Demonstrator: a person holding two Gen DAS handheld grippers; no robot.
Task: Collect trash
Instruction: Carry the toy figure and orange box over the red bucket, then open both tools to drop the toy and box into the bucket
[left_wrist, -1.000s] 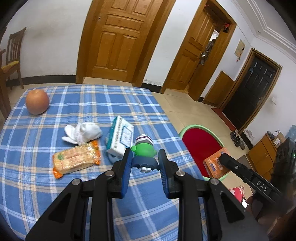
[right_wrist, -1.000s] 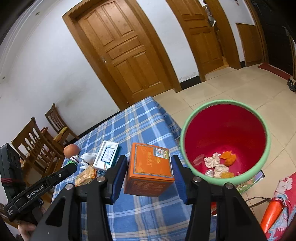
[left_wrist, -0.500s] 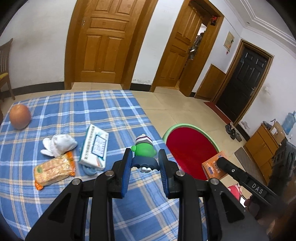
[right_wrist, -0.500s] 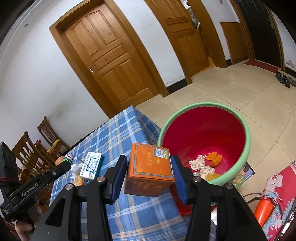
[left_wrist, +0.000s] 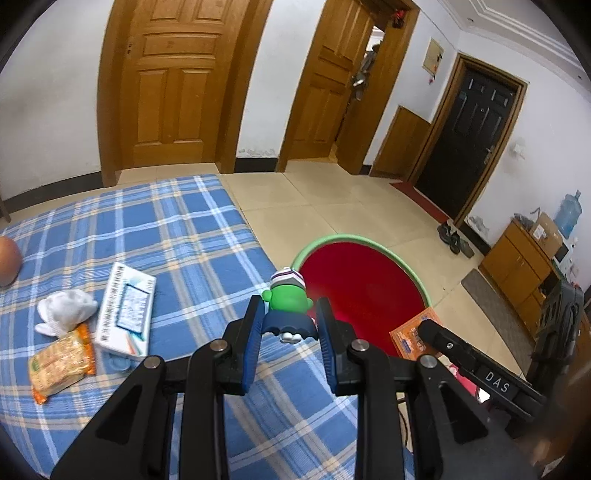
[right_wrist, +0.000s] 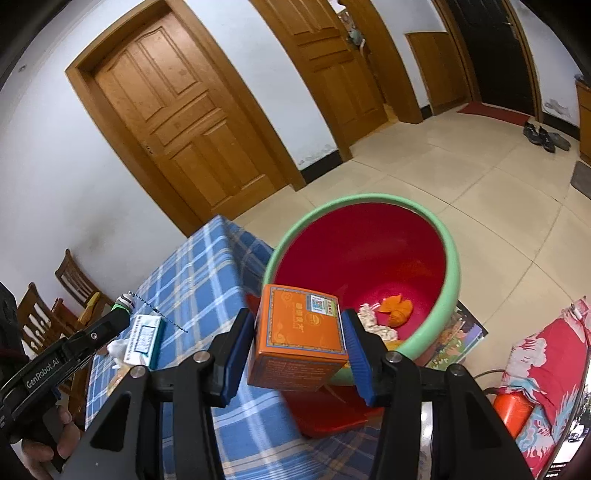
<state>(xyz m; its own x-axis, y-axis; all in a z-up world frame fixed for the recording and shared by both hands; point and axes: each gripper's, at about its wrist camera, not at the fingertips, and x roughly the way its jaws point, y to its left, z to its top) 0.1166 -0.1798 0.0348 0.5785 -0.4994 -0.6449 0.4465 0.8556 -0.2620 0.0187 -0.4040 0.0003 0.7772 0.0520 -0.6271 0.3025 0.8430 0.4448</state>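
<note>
Left tool (left_wrist: 290, 325) clamped on green figurine (left_wrist: 289, 297), right tool (right_wrist: 301, 338) clamped on orange box (right_wrist: 299, 341), red bin (right_wrist: 452, 258) just beyond, mid-frame.

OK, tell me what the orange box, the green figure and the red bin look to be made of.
Orange box: printed cardboard, matte; sharp folded edges.
Green figure: probably moulded plastic or vinyl, smooth, slightly shiny.
Red bin: probably plastic, glossy red inside, thick rounded green rim.

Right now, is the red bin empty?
No, the red bin already holds orange peel and crumpled paper at its bottom.
</note>
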